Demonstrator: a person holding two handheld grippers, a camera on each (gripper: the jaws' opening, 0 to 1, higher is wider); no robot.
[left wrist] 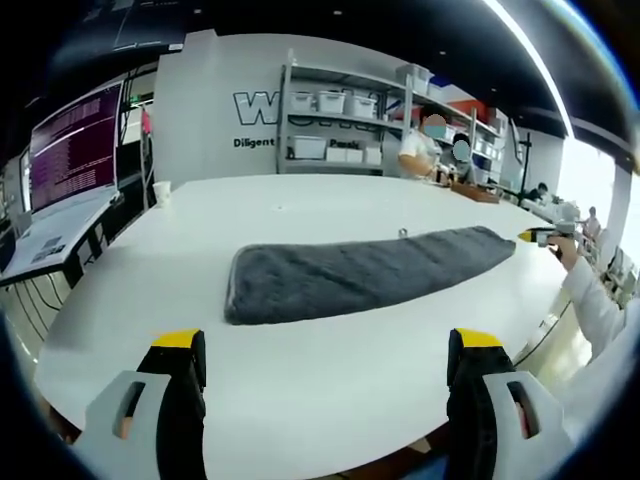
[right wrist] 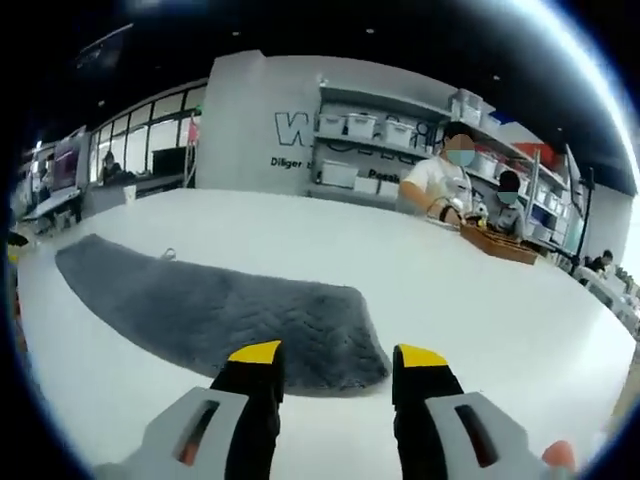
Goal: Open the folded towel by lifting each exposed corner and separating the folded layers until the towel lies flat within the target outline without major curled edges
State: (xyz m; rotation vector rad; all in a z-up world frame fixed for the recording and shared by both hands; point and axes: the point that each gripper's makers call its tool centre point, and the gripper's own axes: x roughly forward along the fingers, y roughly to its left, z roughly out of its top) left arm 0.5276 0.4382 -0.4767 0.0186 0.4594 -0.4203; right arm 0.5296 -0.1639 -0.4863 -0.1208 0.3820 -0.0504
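Observation:
A dark grey towel (left wrist: 360, 273) lies folded into a long strip across the white table (left wrist: 330, 390). My left gripper (left wrist: 330, 350) hovers open over the table's near edge, short of the towel's long side, with nothing between its yellow-tipped fingers (left wrist: 180, 345). The right gripper (left wrist: 545, 235) appears at the far right, just past the towel's end, held by a white-sleeved arm. In the right gripper view the towel (right wrist: 215, 310) runs from left to centre, and my right gripper (right wrist: 338, 360) stands open just short of its rounded end.
A white cup (left wrist: 161, 192) stands at the table's far left edge. A small metal object (right wrist: 168, 254) lies on the table beside the towel. People sit at a bench behind the table, before shelves with white bins (left wrist: 330, 102). A monitor (left wrist: 75, 145) stands left.

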